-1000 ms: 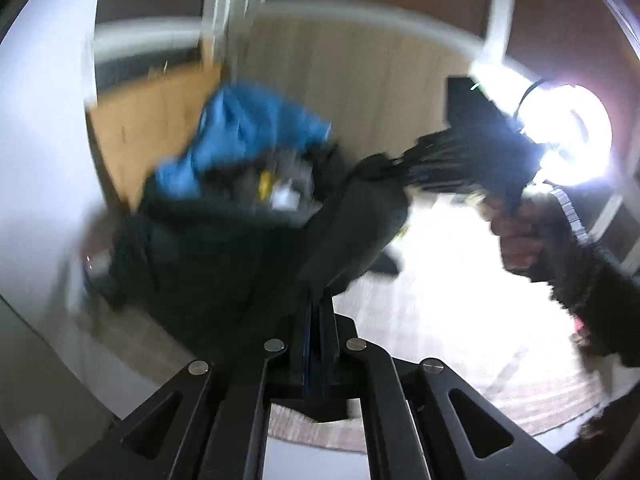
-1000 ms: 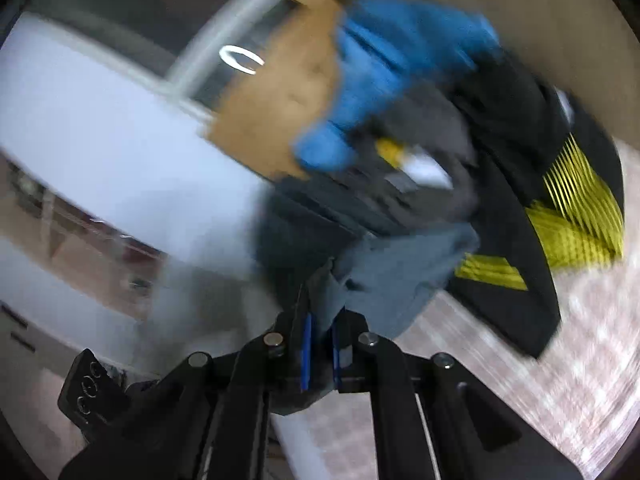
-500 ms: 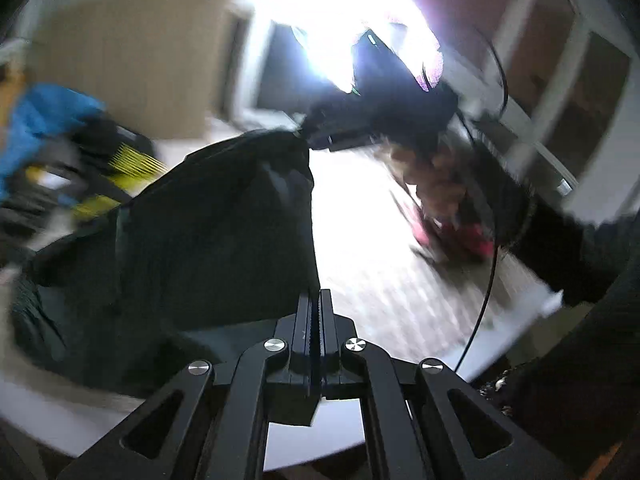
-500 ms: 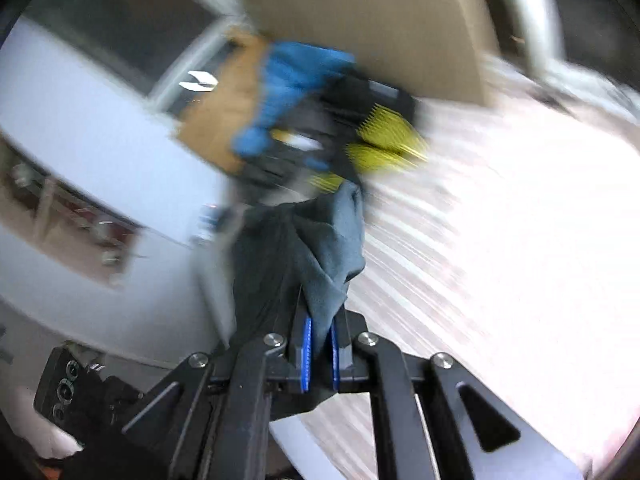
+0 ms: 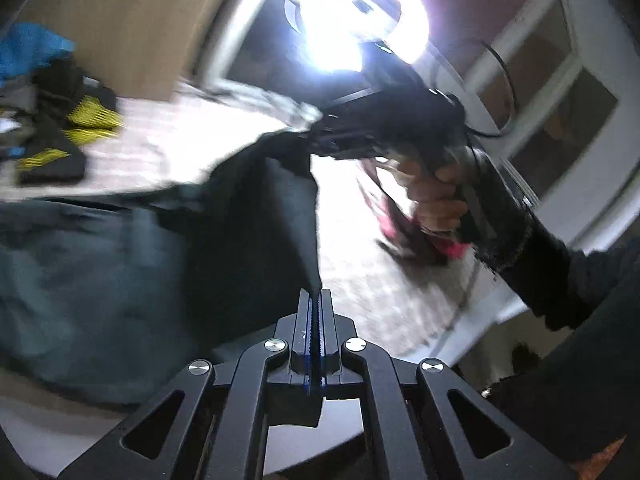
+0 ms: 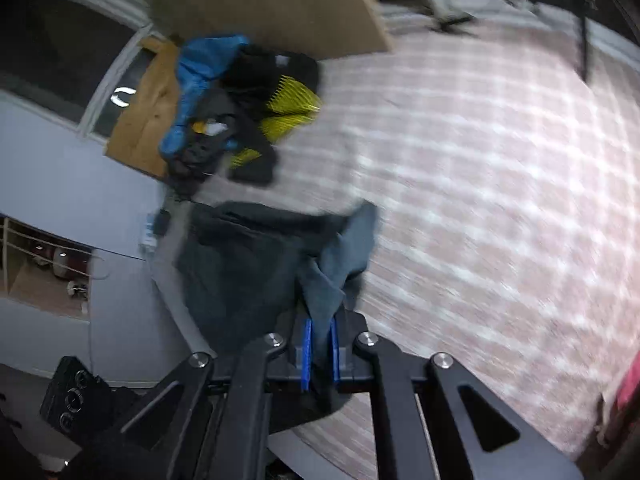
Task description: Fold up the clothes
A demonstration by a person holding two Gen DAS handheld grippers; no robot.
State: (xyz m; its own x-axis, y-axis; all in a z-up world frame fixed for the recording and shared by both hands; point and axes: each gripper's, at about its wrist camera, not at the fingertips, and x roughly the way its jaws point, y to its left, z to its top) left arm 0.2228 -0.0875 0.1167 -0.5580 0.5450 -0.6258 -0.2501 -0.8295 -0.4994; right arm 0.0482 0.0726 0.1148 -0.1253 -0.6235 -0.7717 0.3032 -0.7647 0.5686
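Note:
A dark grey garment (image 5: 132, 264) hangs stretched between both grippers above a bed with a pink checked cover (image 6: 500, 168). My left gripper (image 5: 315, 300) is shut on one edge of it. My right gripper (image 6: 320, 336) is shut on another edge, where the cloth (image 6: 336, 264) bunches and looks blue-grey. In the left wrist view the right gripper (image 5: 332, 142) shows at the garment's far corner, held by a hand (image 5: 436, 196) in a dark sleeve. Both views are blurred by motion.
A pile of clothes (image 6: 240, 112), blue, black and yellow, lies at the far corner of the bed by a wooden headboard (image 6: 280, 4). A ring light (image 5: 360, 12) glares behind the right gripper. Something pink (image 5: 440, 246) lies on the bed's near side.
Both grippers have pulled the dark garment off the pile and out over the bed, spreading it between them. The pile is now farther away in both views.

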